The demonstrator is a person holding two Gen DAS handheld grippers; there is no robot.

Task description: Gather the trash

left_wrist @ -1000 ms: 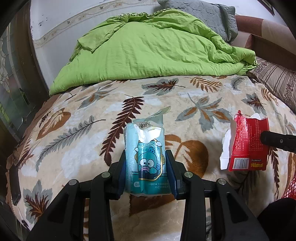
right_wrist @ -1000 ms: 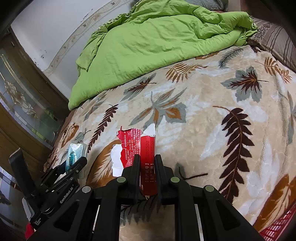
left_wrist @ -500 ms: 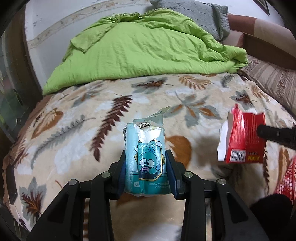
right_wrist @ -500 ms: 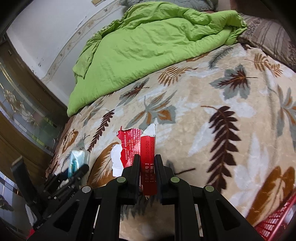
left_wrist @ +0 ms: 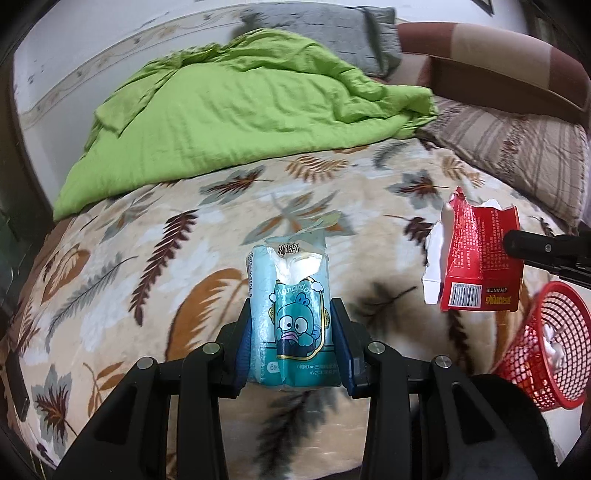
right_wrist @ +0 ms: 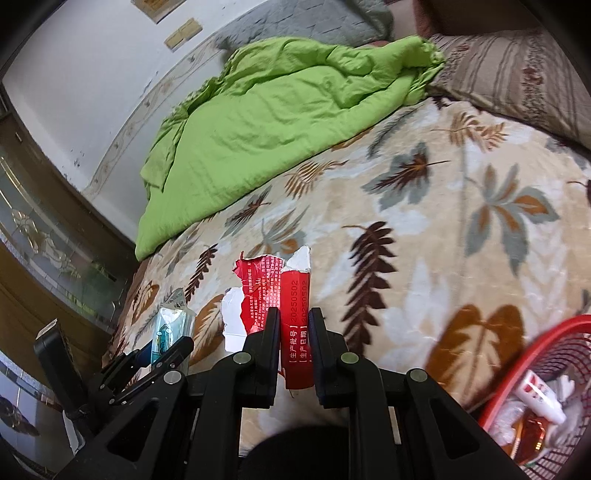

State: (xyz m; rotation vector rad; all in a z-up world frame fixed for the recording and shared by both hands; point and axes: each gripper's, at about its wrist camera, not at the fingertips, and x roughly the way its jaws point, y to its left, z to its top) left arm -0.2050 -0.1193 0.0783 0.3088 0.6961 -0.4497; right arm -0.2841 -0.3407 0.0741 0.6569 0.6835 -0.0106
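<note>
Bedding fills both views: a cream plush blanket printed with brown and grey leaves [left_wrist: 155,236] covers the bed, and its left edge drops off beside dark wooden panelling with patterned glass [right_wrist: 40,236]. At the far left of the bed a crumpled lime-green quilt [left_wrist: 229,122] lies heaped against the wall, with a grey pillow [left_wrist: 332,33] behind it.

Nearer the middle, the left hand-held gripper [left_wrist: 293,345] pinches a torn-open teal plastic tissue packet with a cartoon face [left_wrist: 291,310] between its two blue-padded fingers [left_wrist: 243,347]; the packet stands upright, its ragged top open, held above the blanket. A broad stretch of bare blanket lies between this packet and the quilt.

To the right, the right hand-held gripper [right_wrist: 293,339] is clamped on a torn red cardboard box with white lettering [right_wrist: 291,314], gripping its narrow side; the ripped upper flaps stick up past the fingertips. In the left wrist view that same box [left_wrist: 480,258] hangs well apart from the tissue packet, with open blanket between them.

Farther right, a red plastic mesh basket [left_wrist: 546,332] sits by the bed's near right edge, below and beside the box. It holds a white-and-red tube [right_wrist: 539,395] among other pale scraps that are hard to make out. A brown striped pillow [left_wrist: 517,155] rests at the far right corner.
</note>
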